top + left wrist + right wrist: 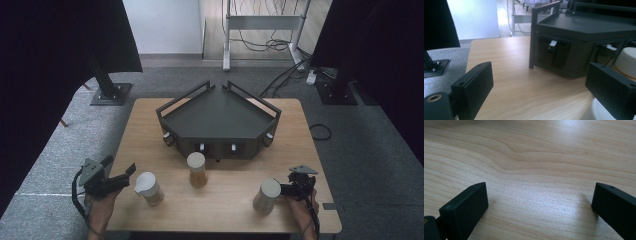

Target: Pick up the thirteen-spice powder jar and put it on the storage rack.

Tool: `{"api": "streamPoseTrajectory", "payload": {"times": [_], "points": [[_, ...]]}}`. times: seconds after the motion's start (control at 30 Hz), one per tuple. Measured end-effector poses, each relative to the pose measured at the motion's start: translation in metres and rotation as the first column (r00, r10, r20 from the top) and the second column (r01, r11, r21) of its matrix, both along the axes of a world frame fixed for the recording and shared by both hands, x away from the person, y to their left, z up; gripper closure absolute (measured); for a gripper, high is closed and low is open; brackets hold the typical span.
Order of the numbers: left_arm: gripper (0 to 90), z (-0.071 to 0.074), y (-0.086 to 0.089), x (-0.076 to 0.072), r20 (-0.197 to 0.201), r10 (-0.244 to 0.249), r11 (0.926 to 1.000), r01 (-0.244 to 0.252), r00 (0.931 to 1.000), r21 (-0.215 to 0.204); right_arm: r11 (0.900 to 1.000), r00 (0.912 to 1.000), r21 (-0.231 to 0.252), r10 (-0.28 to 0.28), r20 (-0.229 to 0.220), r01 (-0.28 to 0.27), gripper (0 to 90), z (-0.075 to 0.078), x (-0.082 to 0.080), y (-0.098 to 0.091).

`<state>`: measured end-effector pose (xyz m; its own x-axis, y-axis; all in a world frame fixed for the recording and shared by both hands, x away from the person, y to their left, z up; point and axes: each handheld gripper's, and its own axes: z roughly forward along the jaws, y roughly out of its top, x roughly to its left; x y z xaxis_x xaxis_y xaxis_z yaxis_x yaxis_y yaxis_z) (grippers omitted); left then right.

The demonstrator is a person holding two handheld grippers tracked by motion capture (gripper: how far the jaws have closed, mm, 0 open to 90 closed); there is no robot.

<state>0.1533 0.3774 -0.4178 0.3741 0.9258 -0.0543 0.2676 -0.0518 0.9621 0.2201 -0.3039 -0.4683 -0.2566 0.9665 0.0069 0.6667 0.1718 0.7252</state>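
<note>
In the high view, the left gripper (131, 170), jaws wide and empty, sits just left of the white-lidded jar of brown contents (149, 188) on the pale wooden table (225, 205). The left gripper view puts that jar (599, 111) at the right jaw, so the gripper should probably shift right to centre it before closing. In the right gripper view, the right gripper (539, 205) is open over bare wood.

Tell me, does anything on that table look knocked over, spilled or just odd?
Nothing stands out. The three jars stand upright on the wooden table with no spill around them, and the dark tray stand sits level. Both claws, left and right, are open and hold nothing.
</note>
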Motion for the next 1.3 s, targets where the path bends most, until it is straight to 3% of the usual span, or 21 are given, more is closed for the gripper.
{"api": "streamPoseTrajectory", "payload": {"times": [0.33, 0.77, 1.1, 1.3], "points": [[7.8, 0.006, -0.006, -0.008, 0.025, -0.055, 0.9985, 0.055, 0.9982, -0.001, 1.0, 1.0, 0.0, 0.001, 0.0, -0.001, 0.0, 0.0, 0.0, 0.0], [7.8, 0.007, -0.016, -0.016, 0.009, -0.12, 0.9925, 0.119, 0.9928, 0.028, 1.0, 1.0, 0.0, 0.004, -0.001, -0.004, 0.1, 0.0, 0.0, 0.0], [7.8, -0.001, -0.017, -0.011, -0.02, -0.178, 0.9828, 0.178, 0.9839, 0.047, 1.0, 1.0, 0.0, 0.004, -0.001, -0.004, 0.1, 0.0, 0.0, -0.001], [7.8, -0.006, -0.019, -0.004, -0.042, -0.226, 0.9717, 0.228, 0.9733, 0.062, 1.0, 1.0, 0.001, 0.006, -0.001, -0.006, 0.1, 0.0, 0.0, -0.001]]}}
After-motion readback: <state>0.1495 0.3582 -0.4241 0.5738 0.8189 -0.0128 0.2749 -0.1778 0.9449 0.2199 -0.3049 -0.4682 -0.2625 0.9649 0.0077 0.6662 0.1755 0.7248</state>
